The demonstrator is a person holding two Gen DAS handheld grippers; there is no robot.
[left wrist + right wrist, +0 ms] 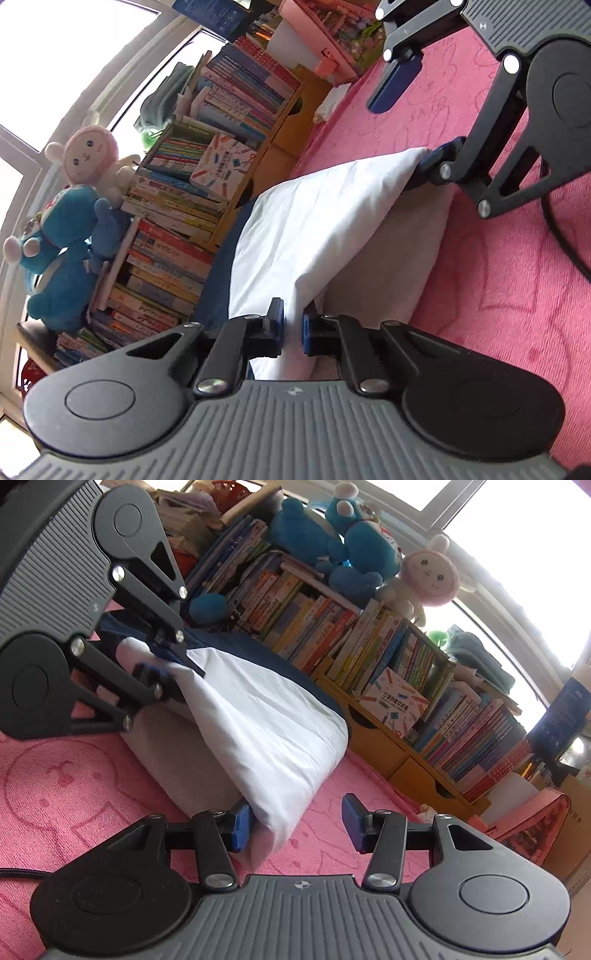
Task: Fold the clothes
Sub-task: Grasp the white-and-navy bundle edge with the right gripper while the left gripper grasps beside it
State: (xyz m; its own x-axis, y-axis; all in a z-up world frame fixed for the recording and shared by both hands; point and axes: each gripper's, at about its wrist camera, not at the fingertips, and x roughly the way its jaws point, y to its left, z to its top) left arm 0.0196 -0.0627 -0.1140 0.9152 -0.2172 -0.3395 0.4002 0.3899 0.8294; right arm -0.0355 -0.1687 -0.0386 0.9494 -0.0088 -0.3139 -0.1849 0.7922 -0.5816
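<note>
white garment [325, 221] lies on pink blanket [498, 295], one edge lifted into a tent. left gripper [293, 328] pinched tight on a fold of the cloth. right gripper [297, 825] stands half open, its left pad touching the garment corner, the other pad clear; grip looks unmade. bookshelf [388, 657] with plush toys [369, 550] behind.

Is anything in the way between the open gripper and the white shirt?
No, nothing visible. The right hand-held gripper stands open right at the corner of the white shirt on the pink blanket; one finger already sits beside the cloth.
</note>
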